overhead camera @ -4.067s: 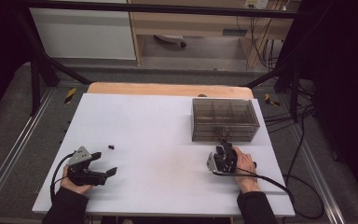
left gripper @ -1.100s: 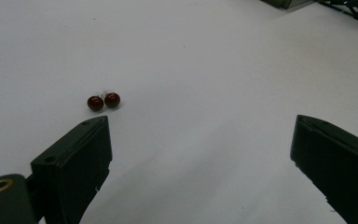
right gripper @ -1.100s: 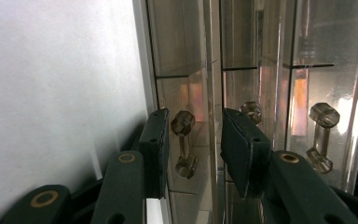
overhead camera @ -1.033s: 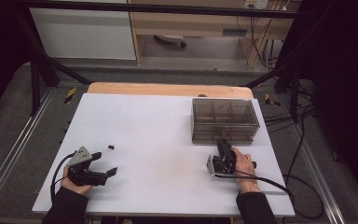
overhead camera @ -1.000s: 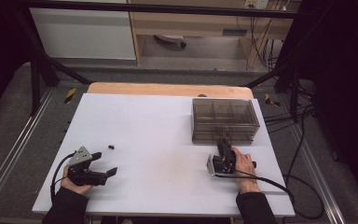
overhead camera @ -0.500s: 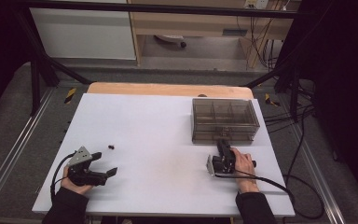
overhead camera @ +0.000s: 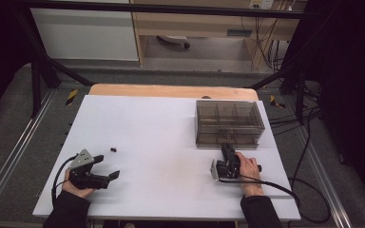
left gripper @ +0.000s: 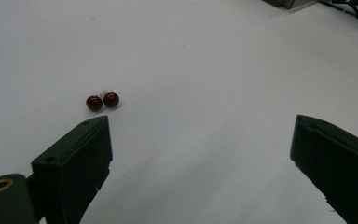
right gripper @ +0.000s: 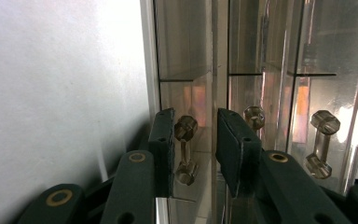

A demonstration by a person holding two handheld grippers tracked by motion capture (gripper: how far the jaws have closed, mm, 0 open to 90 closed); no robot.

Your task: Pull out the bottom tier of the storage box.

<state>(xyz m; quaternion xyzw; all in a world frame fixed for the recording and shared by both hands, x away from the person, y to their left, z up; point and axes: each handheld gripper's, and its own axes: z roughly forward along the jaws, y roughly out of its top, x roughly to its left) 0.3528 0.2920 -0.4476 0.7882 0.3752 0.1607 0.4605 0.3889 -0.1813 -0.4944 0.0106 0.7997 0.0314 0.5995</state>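
Note:
A clear smoky drawer box point(overhead camera: 228, 121) stands at the table's right. My right gripper point(overhead camera: 228, 148) lies on the table with its tips at the box's front. In the right gripper view the jaws point(right gripper: 195, 140) have just been closing around a small clear drawer knob point(right gripper: 186, 128). A gap still shows between the knob and one pad. My left gripper point(overhead camera: 108, 166) rests at the front left, jaws wide open point(left gripper: 200, 154) with nothing between them. Two dark red beads point(left gripper: 102, 101) lie close together just beyond one of its jaws, the same beads point(overhead camera: 114, 149) showing on the white tabletop.
Two more knobs point(right gripper: 254, 116) point(right gripper: 324, 140) sit on the neighbouring drawer fronts. The white tabletop point(overhead camera: 171, 137) stretches between the two hands. Cables trail from both grippers over the front edge. Metal rails run along both sides of the table.
Since the oldest frame the right gripper has straightened and edged slightly toward the box front. Over the last second neither hand visibly moved.

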